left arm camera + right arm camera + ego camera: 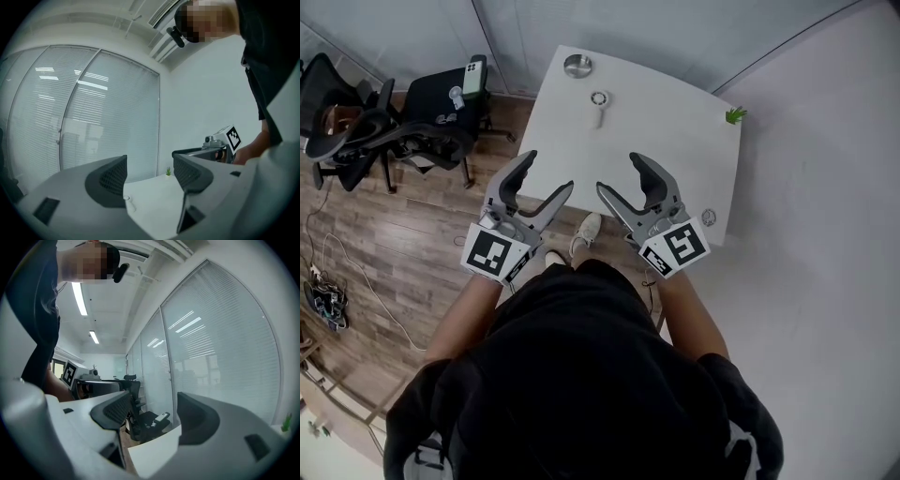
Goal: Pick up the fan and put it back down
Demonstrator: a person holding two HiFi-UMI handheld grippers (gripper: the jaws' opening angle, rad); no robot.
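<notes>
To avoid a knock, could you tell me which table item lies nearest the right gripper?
The small disc at the table's near edge, beside the right gripper; fan, metal dish and plant lie farther off.

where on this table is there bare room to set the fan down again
The widest bare patch is the table's middle and right, bordered by the fan, the plant at the far right corner and the right gripper. The strip left of the fan is bare. Crowded at the far end, where the metal dish sits near the fan.
</notes>
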